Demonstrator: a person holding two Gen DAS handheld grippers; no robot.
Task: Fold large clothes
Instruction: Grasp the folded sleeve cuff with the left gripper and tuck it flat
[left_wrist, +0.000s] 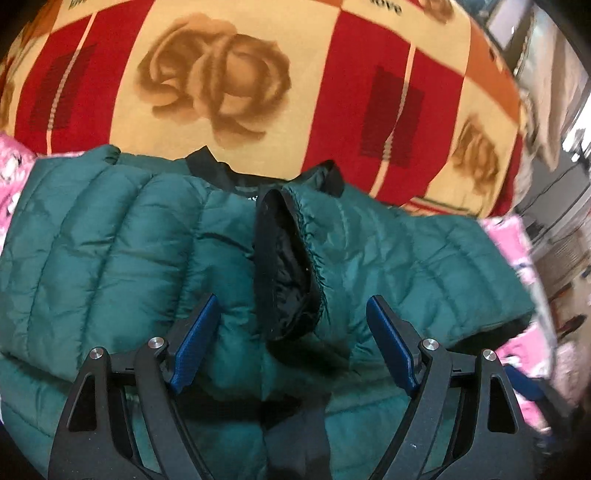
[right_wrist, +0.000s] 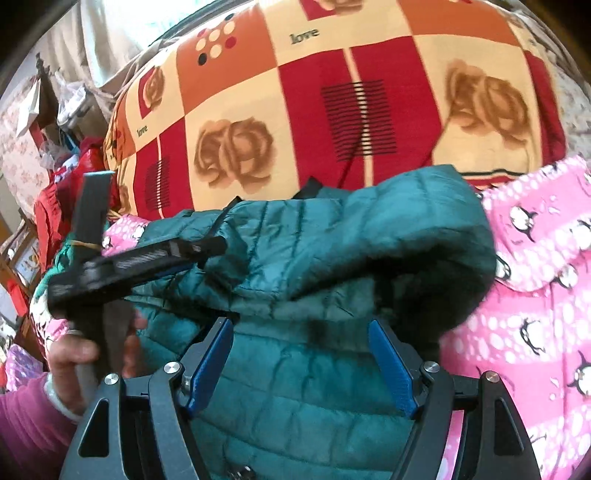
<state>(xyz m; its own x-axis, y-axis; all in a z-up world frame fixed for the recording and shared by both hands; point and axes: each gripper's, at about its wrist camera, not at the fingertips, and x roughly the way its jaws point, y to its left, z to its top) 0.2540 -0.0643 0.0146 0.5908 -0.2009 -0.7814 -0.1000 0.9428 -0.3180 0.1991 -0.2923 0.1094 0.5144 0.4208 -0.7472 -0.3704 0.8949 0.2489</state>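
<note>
Both grippers, left gripper (left_wrist: 291, 332) and right gripper (right_wrist: 301, 356), hang with jaws apart and empty over the green puffer jacket (left_wrist: 110, 236) lying across the pink penguin blanket (right_wrist: 535, 295) near the bed's front edge; risk: slick padding springs open, sleeve (right_wrist: 406, 229) unfolds.

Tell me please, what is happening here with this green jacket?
A person is folding a green padded jacket on a bed with a red and cream blanket, using tongs in each hand. Both sleeves are already folded in over the body. The left tongs hover open above the sleeve cuff, holding nothing. The right tongs are also open and empty above the jacket. Pink penguin fabric lies under the jacket.
</note>
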